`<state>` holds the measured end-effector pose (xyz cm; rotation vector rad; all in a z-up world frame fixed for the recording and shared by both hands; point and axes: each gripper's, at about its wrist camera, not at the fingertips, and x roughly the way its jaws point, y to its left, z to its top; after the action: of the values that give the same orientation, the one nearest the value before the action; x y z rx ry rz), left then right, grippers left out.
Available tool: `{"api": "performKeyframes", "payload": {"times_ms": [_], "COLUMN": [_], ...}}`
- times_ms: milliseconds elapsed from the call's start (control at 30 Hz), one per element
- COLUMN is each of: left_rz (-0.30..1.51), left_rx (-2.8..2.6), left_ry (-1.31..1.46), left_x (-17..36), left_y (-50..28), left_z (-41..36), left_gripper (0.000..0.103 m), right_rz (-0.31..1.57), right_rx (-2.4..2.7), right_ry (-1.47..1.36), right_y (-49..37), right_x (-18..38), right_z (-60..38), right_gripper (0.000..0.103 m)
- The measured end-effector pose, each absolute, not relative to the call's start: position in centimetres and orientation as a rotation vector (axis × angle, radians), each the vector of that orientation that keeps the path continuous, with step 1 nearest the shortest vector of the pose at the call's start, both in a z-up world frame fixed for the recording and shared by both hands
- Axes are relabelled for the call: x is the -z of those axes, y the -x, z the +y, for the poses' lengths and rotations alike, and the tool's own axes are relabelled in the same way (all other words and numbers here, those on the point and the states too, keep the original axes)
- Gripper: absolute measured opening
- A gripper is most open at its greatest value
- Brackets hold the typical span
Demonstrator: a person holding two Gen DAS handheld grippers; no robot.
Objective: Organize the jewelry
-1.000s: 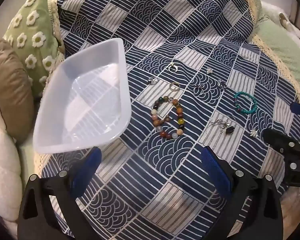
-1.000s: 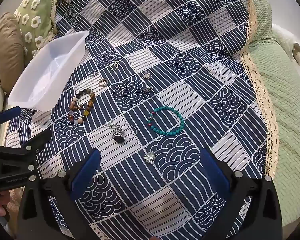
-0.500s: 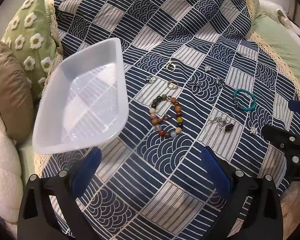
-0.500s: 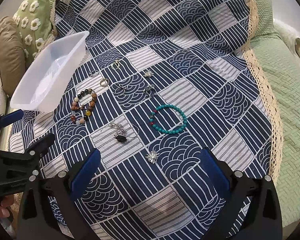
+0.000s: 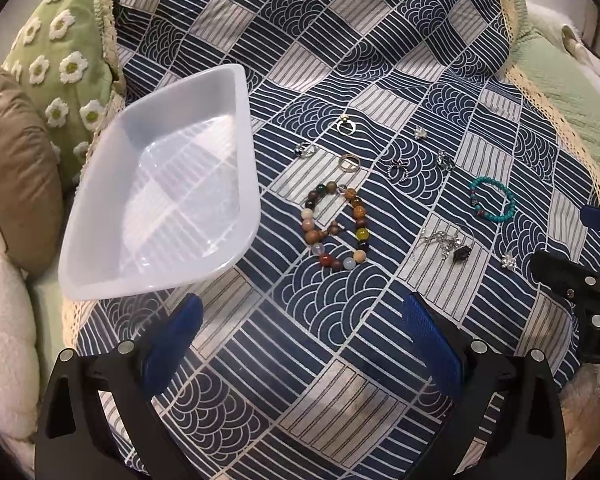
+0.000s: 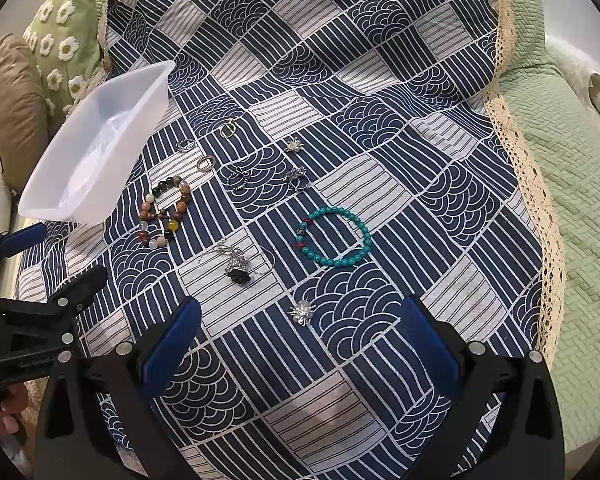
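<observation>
A translucent white tray (image 5: 100, 280) (image 6: 56, 212) lies empty on the blue patterned blanket, left of the jewelry. A multicoloured bead bracelet (image 5: 358, 216) (image 6: 180, 204), a turquoise bracelet (image 5: 510, 204) (image 6: 332, 262), a silver necklace with a dark pendant (image 5: 460, 254) (image 6: 238, 272), a silver brooch (image 5: 509, 260) (image 6: 301, 311) and several small rings (image 5: 348, 163) (image 6: 206, 163) lie spread on the blanket. My left gripper (image 5: 300, 328) is open and empty, short of the bead bracelet. My right gripper (image 6: 300, 330) is open and empty, just short of the brooch.
A green daisy cushion (image 5: 60, 60) and a brown cushion (image 5: 16, 168) sit left of the tray. A green quilt (image 6: 572, 200) with a lace edge lies to the right. Each gripper shows at the edge of the other's view.
Both grippers have drawn back and risen slightly, so the jewelry sits a little higher in both views. Nothing was picked up.
</observation>
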<state>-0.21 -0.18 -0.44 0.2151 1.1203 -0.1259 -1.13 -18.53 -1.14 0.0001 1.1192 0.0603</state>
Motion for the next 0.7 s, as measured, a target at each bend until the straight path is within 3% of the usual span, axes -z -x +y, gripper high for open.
{"api": "performKeyframes", "payload": {"times_ms": [700], "left_rz": [1.142], "left_rx": [0.143], "left_ry": [-0.214], "left_x": [0.89], "left_y": [0.24], "left_z": [-0.43], "left_gripper": [0.096], "right_rz": [1.130], "right_rx": [-0.085], "right_ry": [0.007], "right_y": [1.30], "right_x": [1.42], "right_z": [-17.97], "right_gripper": [0.098]}}
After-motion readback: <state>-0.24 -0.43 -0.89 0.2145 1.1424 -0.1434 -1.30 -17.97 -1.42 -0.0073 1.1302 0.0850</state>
